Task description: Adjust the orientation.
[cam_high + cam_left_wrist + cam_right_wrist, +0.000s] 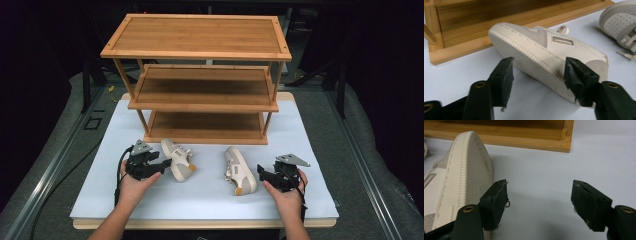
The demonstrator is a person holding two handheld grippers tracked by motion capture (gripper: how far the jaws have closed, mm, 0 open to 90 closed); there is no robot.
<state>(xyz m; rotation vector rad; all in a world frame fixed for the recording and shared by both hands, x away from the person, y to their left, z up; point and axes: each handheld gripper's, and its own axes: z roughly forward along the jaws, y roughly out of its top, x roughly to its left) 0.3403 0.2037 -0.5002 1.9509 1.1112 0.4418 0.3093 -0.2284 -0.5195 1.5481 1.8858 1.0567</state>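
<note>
Both shoes lie on the white table (210, 200) in front of the empty wooden rack (200, 75) — nothing is put away yet. The left gripper (159, 166) stands open beside the left shoe (178, 160), the right gripper (261, 172) open beside the right shoe (239, 171) — neither holds anything.

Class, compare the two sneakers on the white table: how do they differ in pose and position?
The left sneaker lies close to the rack's base, heel towards the person; the right sneaker lies farther from it. The left sneaker sits beside the left gripper, the right sneaker beside the right gripper. Both are cream, tipped on their sides.
</note>
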